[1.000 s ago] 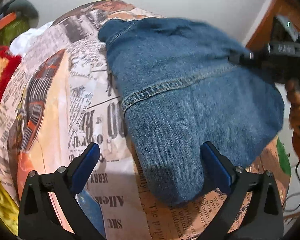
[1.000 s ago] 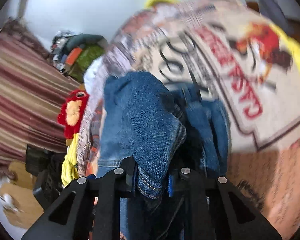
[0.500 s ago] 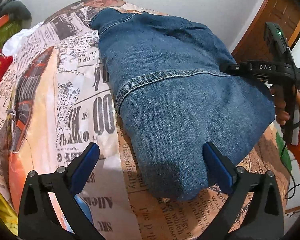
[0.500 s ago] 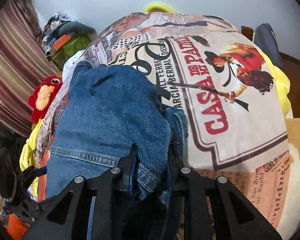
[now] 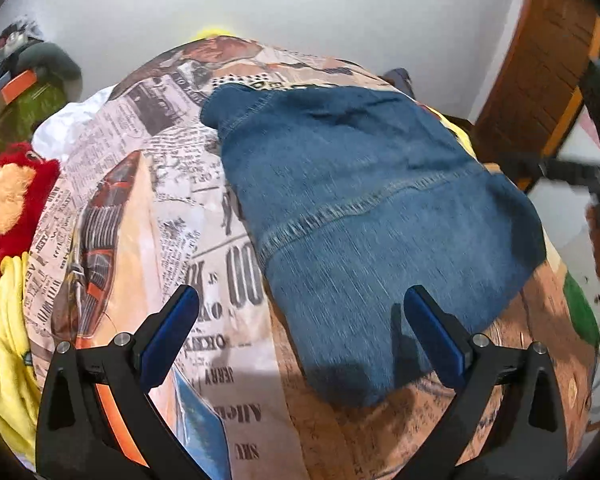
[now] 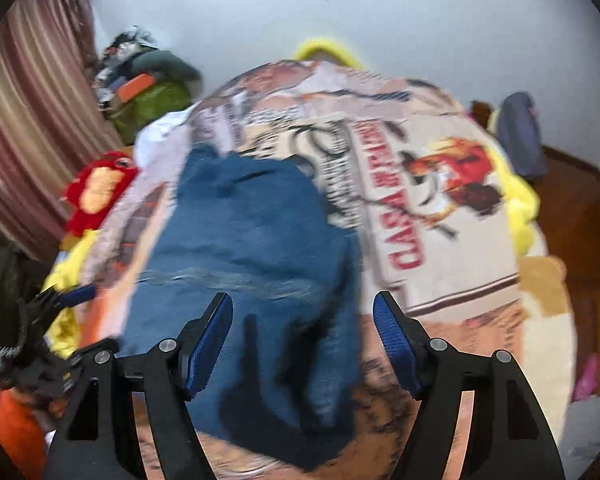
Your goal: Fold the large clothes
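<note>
Opening up: right gripper (image 6: 302,344) has just been spreading its jaws, and nothing is pinched between the blue pads now; the denim lies below them, free of both.
Left gripper: (image 5: 300,336) jaws spread wide, hanging over the near end of the cloth, pads clear of it.
Jeans: folded denim (image 5: 364,216) lying flat on the bed, a stitched seam running across its middle, near edge rounded toward the left wrist camera.
Bedspread: newspaper-print cover (image 5: 148,216) under the jeans, red "CASA" lettering off to the right in the right wrist view.
Plush toy: red and orange (image 5: 12,200), at the bed's left edge, well apart from the denim.
Sharpness: right wrist view is blurred.
</note>
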`<action>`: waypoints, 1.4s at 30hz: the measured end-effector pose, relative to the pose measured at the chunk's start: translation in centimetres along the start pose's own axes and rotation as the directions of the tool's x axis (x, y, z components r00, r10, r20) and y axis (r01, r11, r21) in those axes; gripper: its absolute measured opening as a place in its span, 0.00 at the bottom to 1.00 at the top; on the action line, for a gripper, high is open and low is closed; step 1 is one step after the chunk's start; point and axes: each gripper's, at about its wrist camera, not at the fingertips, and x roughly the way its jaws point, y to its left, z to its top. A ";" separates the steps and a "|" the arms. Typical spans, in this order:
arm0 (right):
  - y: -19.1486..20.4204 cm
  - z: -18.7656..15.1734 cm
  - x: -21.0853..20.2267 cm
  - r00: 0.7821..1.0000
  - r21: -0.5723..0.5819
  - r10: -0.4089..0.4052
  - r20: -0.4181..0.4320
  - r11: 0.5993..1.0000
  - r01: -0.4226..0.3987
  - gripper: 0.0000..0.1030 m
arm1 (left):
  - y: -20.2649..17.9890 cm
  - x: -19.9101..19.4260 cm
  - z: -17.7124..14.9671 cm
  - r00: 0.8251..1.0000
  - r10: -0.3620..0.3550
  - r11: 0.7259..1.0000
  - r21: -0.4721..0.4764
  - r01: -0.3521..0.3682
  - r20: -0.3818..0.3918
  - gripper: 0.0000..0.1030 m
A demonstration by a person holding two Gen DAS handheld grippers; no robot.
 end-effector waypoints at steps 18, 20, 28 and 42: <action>-5.2 -6.9 1.0 0.992 0.148 0.074 -0.097 0.987 -0.059 0.80 | 3.3 0.3 -3.1 0.987 0.140 0.990 0.002 -0.140 -0.074 1.00; -5.7 -6.9 0.2 0.994 0.152 0.029 -0.106 0.988 -0.013 0.80 | 3.7 -0.1 -3.1 0.987 0.152 0.988 0.003 -0.152 -0.061 1.00; -4.7 -4.6 -2.8 0.997 0.061 -0.041 -0.072 0.997 0.045 0.81 | 3.8 -2.0 0.0 0.992 0.123 0.992 -0.034 -0.122 0.033 1.00; -5.0 0.2 5.8 0.969 0.207 0.165 -0.185 0.970 -0.126 0.95 | 4.5 6.3 3.6 0.979 -0.159 0.962 -0.243 0.126 -0.125 1.00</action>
